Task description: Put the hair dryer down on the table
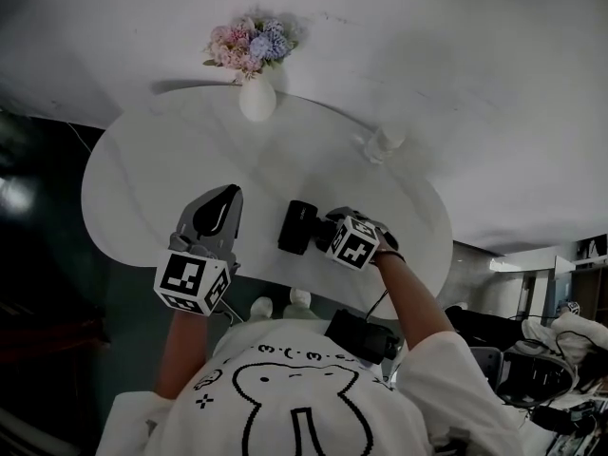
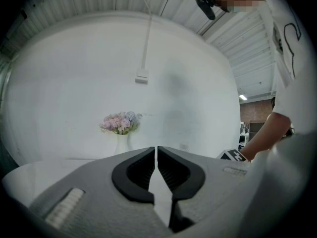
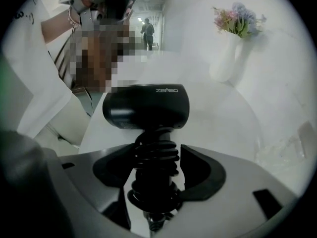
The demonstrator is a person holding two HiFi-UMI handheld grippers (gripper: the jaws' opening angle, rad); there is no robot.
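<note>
Standing at the far edge of the round white table, a vase holds pink and blue flowers. You can read ZEABO on the black dryer, lying on the table. Your right gripper is spread around its handle; your left gripper is pressed together, empty. A white wall stands behind

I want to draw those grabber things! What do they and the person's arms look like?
The left gripper and the right gripper are both smooth grey shells shaped like big beaks, with black ridged pads inside. Each carries a white cube printed with black square markers. The person wears a white short-sleeved T-shirt with a black cartoon drawing on it.
</note>
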